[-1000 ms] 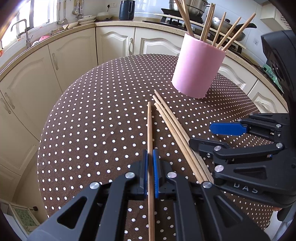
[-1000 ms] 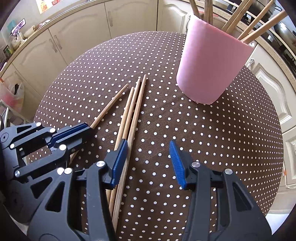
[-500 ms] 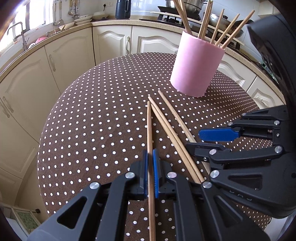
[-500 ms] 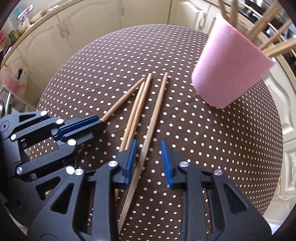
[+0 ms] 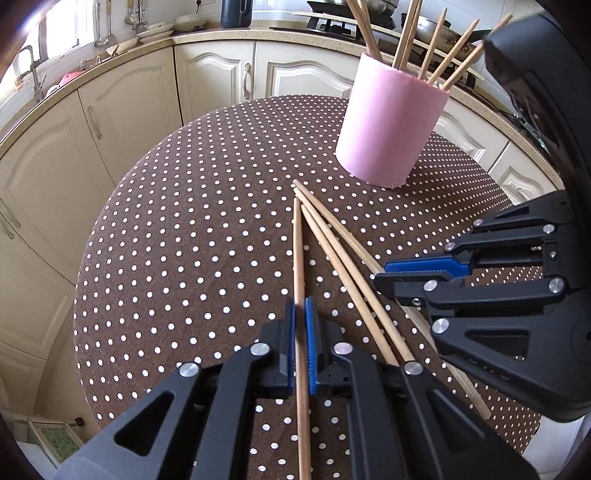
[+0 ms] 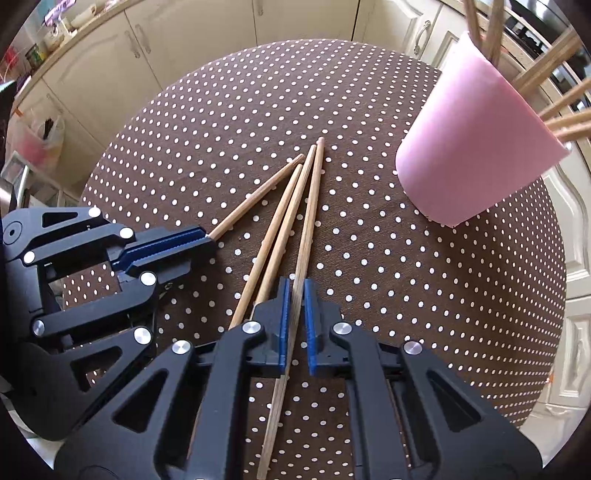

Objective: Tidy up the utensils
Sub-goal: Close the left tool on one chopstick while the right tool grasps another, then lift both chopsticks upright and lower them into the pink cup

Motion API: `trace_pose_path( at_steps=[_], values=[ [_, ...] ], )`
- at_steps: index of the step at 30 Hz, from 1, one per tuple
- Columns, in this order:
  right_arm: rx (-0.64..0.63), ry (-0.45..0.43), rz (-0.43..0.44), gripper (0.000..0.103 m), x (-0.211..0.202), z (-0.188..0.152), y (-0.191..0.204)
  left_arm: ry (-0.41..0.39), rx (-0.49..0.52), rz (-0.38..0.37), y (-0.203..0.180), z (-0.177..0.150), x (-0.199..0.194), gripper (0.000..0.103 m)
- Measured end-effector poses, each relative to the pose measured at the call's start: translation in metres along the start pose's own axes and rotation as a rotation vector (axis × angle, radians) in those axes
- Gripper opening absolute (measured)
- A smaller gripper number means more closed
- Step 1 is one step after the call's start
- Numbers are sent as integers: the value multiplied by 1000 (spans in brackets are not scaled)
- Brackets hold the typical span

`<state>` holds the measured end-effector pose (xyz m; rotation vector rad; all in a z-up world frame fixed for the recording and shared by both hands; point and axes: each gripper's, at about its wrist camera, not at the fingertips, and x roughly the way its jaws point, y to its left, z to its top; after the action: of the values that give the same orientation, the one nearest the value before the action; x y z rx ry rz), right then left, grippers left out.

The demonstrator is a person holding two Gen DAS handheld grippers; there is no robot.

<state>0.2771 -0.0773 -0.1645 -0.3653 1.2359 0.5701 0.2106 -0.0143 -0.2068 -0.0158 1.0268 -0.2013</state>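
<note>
Cream kitchen cabinets curve behind your work surface, a round table under a brown cloth with white dots. Your left gripper is clamped on a single chopstick, which runs straight out between the blue pads toward the table's middle. Your right gripper has just been closing; its pads now pinch another chopstick, the rightmost of the group as that camera sees it. Two loose chopsticks lie just beside it on the cloth, their far tips meeting those of the gripped sticks (a narrow fan). Beyond the tips, near the far right edge of the table, stands the pink holder, upright, with several chopsticks already leaning out of its top.
</note>
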Motion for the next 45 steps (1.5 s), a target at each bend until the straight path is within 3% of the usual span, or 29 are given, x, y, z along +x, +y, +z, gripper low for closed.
trace_pose_path(
  at_steps=[11,23,38,45],
  values=[
    [94,-149,87,6,-26,-26,-36,-23,-16,-46,2,0,-4,5],
    [170,-319,225,6,-64,-51,-65,-148,-28,-151,4,3,-41,5],
    [228,-472,300,6,-95,-78,-77,-302,-24,-257,-1,4,-77,5],
    [241,-585,303,6,-121,-82,-84,-384,-25,-309,-10,16,-83,5]
  ],
)
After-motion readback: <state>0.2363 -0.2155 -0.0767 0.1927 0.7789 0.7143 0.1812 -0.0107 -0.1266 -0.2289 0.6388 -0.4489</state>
